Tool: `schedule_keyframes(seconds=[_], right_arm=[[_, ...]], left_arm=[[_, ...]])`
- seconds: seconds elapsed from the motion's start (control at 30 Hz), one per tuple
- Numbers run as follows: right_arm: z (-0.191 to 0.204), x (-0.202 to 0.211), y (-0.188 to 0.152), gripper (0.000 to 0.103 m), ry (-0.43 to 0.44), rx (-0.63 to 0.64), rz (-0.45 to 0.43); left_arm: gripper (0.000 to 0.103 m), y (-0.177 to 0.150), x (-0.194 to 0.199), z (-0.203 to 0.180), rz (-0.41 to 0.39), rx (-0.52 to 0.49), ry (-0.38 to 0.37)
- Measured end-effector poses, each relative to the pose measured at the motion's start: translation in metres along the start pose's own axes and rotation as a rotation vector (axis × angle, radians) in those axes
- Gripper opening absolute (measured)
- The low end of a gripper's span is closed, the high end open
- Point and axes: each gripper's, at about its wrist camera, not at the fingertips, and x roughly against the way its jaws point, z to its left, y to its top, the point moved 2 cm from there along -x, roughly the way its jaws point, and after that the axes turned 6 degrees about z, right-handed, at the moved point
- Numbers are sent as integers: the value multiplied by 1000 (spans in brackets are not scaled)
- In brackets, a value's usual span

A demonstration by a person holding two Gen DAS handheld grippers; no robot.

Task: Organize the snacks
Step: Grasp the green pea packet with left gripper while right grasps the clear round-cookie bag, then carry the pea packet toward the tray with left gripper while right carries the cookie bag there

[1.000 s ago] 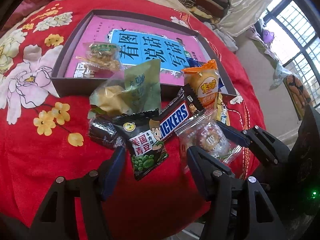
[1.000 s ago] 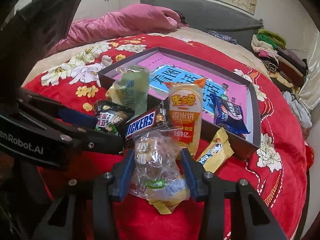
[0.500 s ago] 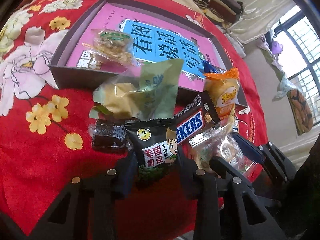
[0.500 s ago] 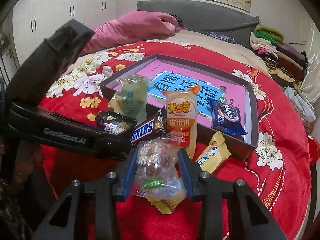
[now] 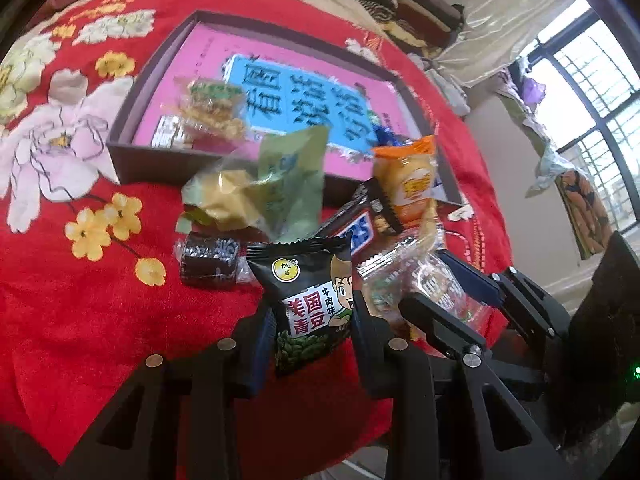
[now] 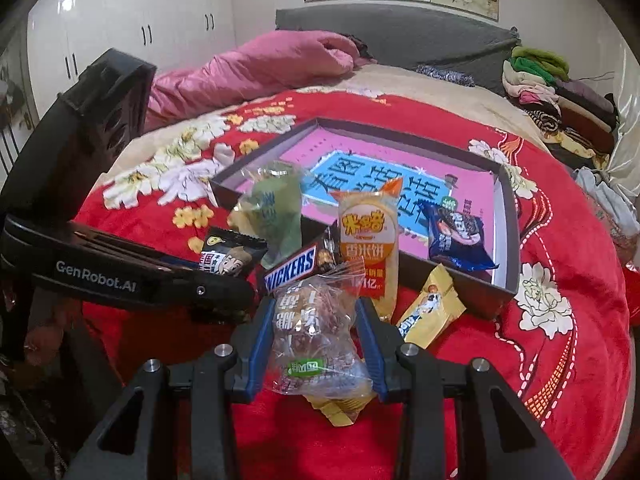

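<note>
My left gripper is shut on a black green-pea snack packet, lifted off the red blanket. My right gripper is shut on a clear bag of brown cakes, which also shows in the left wrist view. A dark shallow box with a pink and blue book inside lies beyond; it holds a blue cookie packet and a clear nut-bar packet. A Snickers bar, an orange rice-cracker pack, a green pastry pack and a yellow packet lie before the box.
A dark wrapped candy lies left of the pile. The red flowered blanket covers the bed. A pink quilt and folded clothes sit at the far side. A window is at right.
My left gripper closed on the green-pea packet and lifted it. My right gripper stayed shut on the clear cake bag and rose a little.
</note>
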Motion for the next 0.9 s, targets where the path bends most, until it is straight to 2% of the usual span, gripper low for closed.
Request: schedule_keyframes(seconds=[0.37,0.9], right_arm=[[-14,27,10,41,11,-63,-112],[-40,44,19,41,10,-140,-195]], left_arm=[[36,8,47,-10,-130,-60,40],[36,38,77,31,-256,18,159]])
